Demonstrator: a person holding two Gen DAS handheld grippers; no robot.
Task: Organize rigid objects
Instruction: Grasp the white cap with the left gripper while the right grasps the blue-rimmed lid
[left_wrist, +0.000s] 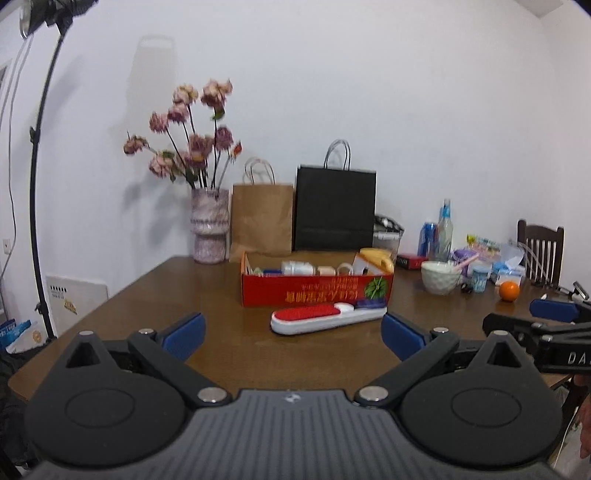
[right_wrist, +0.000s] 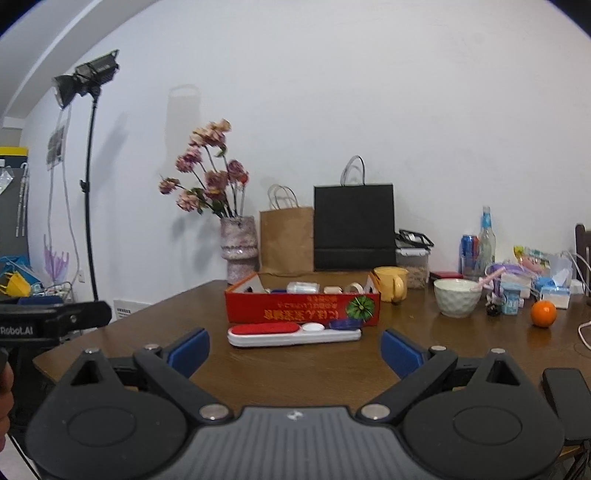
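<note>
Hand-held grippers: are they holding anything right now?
No. The left hand-held gripper and right hand-held gripper are both open and empty. The brush lies untouched on the table.

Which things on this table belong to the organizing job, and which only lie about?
For the job: red cardboard box; white lint brush with red pad.

Lying about: orange fruit; white ceramic bowl; black paper bag; brown paper bag; flower vase.

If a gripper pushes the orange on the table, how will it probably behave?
The orange looks round, so it would likely roll rather than slide. It sits alone on bare wooden table, with nothing close to stop it. Its skin seems firm, so gentle squeezing probably will not damage it.
</note>
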